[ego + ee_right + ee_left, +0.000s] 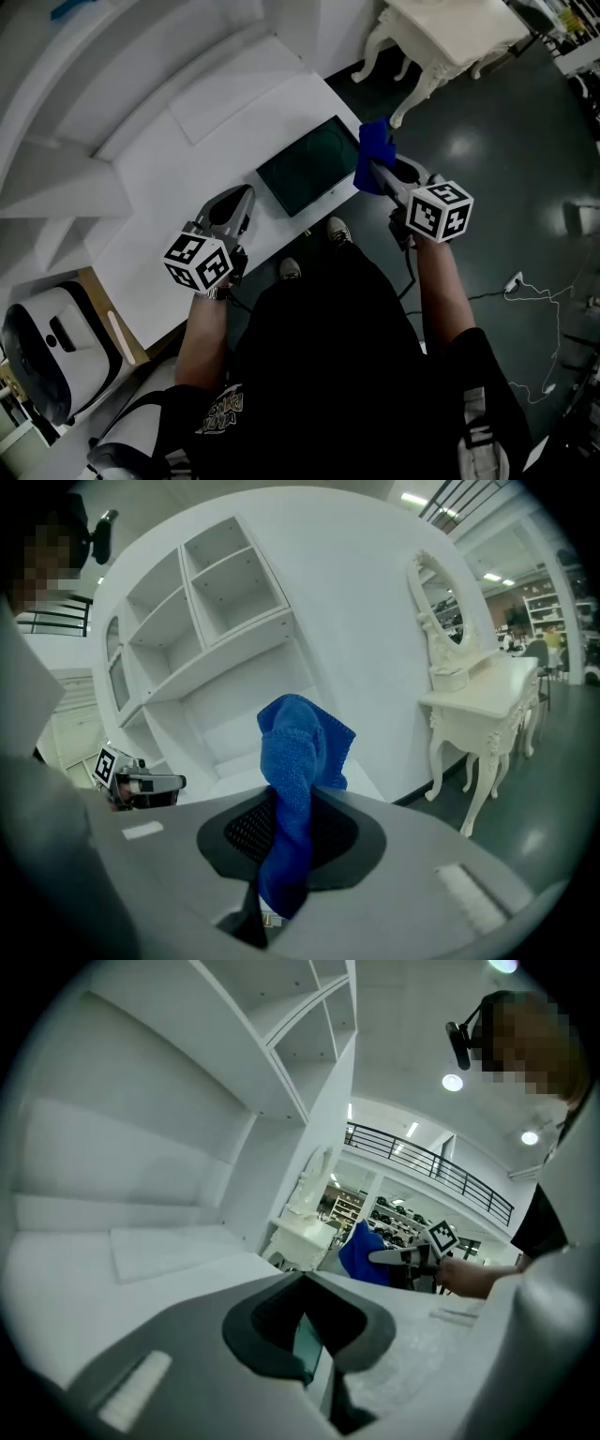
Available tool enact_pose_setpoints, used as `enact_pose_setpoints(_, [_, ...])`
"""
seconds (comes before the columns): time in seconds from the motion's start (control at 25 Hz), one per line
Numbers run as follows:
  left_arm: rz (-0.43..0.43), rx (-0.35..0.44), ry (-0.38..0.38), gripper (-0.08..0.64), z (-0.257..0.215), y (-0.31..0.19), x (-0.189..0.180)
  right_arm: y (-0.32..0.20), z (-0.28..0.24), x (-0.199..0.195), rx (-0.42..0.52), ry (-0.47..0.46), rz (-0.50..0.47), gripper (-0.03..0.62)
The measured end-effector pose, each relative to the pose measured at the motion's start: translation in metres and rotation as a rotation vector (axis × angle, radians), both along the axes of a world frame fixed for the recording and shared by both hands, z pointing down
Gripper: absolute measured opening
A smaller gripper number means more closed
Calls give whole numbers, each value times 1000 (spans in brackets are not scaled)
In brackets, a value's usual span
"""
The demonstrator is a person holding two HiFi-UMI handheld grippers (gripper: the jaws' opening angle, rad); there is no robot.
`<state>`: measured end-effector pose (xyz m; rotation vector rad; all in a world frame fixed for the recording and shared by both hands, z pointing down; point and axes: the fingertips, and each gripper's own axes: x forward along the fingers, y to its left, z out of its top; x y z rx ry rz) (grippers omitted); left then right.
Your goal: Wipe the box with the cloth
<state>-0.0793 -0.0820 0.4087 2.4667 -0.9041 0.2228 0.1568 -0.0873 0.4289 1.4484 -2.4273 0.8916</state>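
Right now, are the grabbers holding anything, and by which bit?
The right gripper pinches the blue cloth by its bunched lower end; the rest sticks up past the jaws. The left gripper holds nothing, jaws together.

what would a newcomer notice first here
The blue cloth stands out most, pinched between the fingers of the right gripper. Just left of it a dark shallow box lies near the edge of the white table. The left gripper is shut and empty over the tabletop.
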Motion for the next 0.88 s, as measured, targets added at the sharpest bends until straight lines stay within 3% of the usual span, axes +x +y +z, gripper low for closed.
enact_pose_setpoints(0.52, [197, -21, 17, 0, 11, 44, -7, 82, 3, -50, -2, -8, 106, 91])
enact_pose_setpoints(0.88, [264, -29, 29, 0, 14, 65, -15, 119, 11, -78, -27, 1, 130, 91])
